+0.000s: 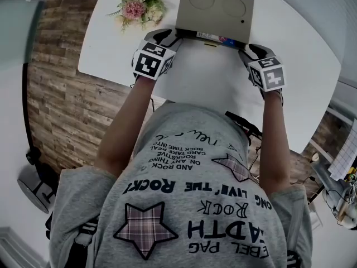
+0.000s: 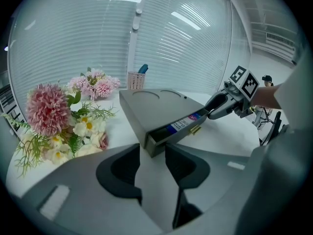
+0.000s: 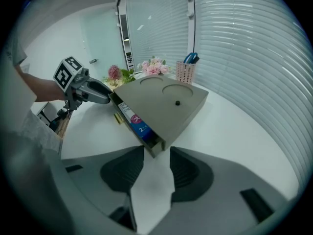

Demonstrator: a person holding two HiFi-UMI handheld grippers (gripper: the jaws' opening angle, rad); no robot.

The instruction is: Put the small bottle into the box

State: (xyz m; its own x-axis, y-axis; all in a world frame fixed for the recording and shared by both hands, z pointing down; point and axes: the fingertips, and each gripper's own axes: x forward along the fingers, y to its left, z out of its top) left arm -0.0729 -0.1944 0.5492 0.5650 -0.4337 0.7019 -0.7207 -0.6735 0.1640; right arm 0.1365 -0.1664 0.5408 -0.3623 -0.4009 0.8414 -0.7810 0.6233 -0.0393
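Observation:
A flat grey box (image 1: pixel 215 7) lies on the white table (image 1: pixel 212 88), its lid lowered to a narrow slit along the front. Through the slit shows something with a blue and red label (image 1: pixel 215 38); I cannot tell if it is the small bottle. My left gripper (image 1: pixel 170 37) is at the box's front left corner, open; in its own view that gripper (image 2: pixel 152 153) has the box (image 2: pixel 156 109) corner just ahead of the gap, pads off it. My right gripper (image 1: pixel 248 50) is at the front right corner, open, and in its own view this gripper (image 3: pixel 157 155) faces the box (image 3: pixel 161 104) corner the same way.
A bunch of pink and white flowers (image 1: pixel 139 9) lies on the table left of the box. A mesh pen holder (image 3: pixel 186 71) stands behind it. A small gold latch (image 1: pixel 209 44) hangs at the box front. The table's near edge is close to my body.

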